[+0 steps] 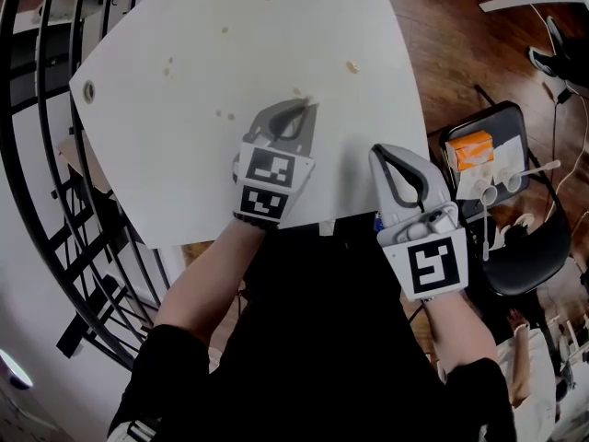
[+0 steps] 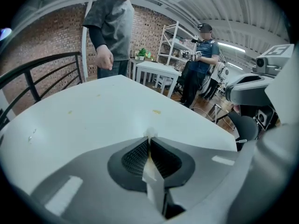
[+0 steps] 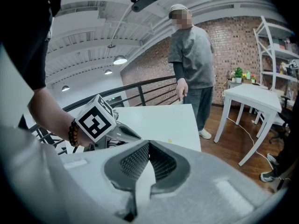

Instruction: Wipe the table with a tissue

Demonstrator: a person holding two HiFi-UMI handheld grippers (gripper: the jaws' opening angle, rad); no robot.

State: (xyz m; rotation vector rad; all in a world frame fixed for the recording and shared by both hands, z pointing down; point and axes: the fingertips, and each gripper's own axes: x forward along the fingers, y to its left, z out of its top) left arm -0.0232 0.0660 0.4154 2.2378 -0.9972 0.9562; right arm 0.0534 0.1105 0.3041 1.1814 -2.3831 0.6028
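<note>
I hold two grippers over one white table. My left gripper has its jaws pressed together on a small scrap of tissue, tips down mid-table, with bare surface ahead and several brownish spots scattered around. My right gripper, jaws closed on nothing, sits by the table's near right edge. Only the gripper views show bystanders: two in the left's, one in the right's.
</note>
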